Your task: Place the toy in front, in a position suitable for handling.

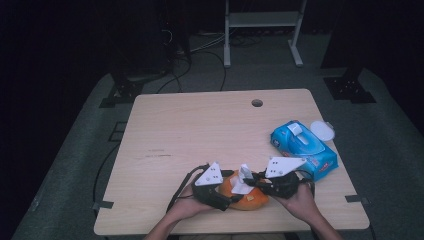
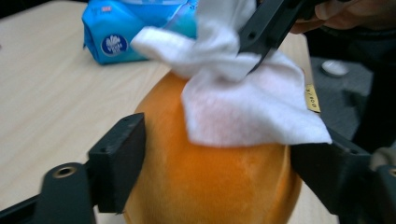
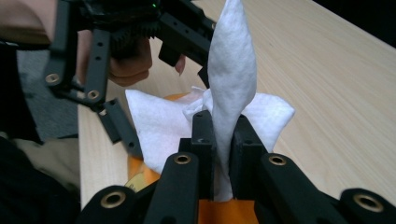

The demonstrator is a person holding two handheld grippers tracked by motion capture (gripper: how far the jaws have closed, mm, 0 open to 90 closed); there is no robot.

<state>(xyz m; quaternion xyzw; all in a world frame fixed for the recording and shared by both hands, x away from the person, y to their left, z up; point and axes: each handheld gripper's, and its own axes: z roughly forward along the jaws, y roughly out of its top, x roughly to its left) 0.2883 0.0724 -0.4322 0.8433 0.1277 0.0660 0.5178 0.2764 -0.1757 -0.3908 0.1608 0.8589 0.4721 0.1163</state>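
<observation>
The orange plush toy (image 1: 246,196) sits at the lower centre of the high view, on the near edge of the light wooden surface (image 1: 200,130), between the two grippers.

The left gripper (image 1: 227,196) is just left of the toy. In the left gripper view its jaws stand one on each side of the toy's orange body (image 2: 219,177); whether the pads press on it cannot be told.

The right gripper (image 1: 250,181) is just right of the toy. In the right gripper view its jaws are nearly closed, pinching a white wet wipe (image 3: 231,79); one end of the wipe rises above them to the top of the frame, the rest is spread over the toy's top.

A blue wet-wipe pack (image 1: 302,149) lies at the right of the surface, and a white round lid (image 1: 322,131) just beyond it at the edge.
</observation>
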